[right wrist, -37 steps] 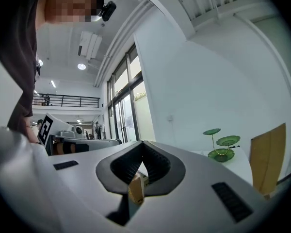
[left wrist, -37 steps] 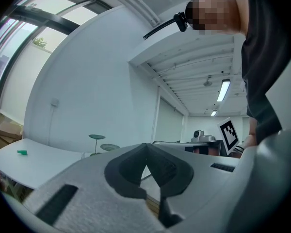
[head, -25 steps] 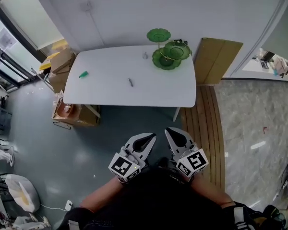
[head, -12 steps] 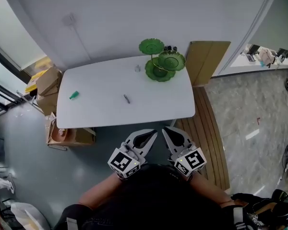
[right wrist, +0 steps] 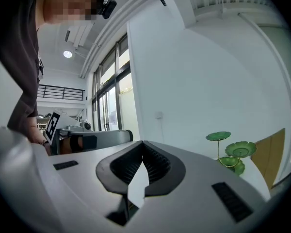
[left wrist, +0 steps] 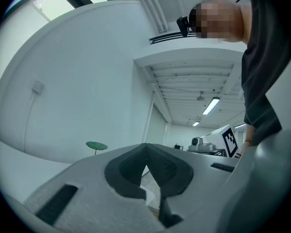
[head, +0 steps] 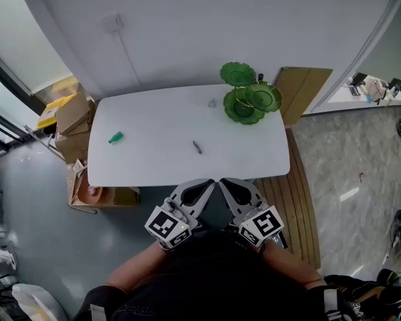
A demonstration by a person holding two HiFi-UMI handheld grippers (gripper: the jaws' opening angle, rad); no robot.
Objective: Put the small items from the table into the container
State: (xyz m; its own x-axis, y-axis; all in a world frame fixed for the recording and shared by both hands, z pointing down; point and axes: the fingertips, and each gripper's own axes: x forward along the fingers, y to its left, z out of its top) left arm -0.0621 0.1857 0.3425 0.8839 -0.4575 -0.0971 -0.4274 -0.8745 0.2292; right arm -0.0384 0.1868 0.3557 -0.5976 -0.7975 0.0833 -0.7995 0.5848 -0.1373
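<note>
On the white table (head: 154, 159) lie a small green item (head: 115, 138) at the left, a dark pen-like item (head: 197, 147) in the middle and a small pale item (head: 212, 103) near the back. A green tiered dish stand (head: 249, 97) is at the back right corner; it also shows as the stand (right wrist: 230, 152) in the right gripper view, and its top dish (left wrist: 96, 145) shows in the left gripper view. My left gripper (head: 209, 185) and right gripper (head: 222, 183) hang side by side at the table's front edge. Both are shut with nothing between the jaws.
Cardboard boxes (head: 70, 116) stand left of the table and another box (head: 100, 194) sits below its left front corner. A wooden board (head: 306, 89) leans on the wall at the right. A wooden slatted strip (head: 291, 206) runs along the floor there.
The table has come closer to me. Both grippers now reach its front edge, moving together. Their jaws have stayed shut.
</note>
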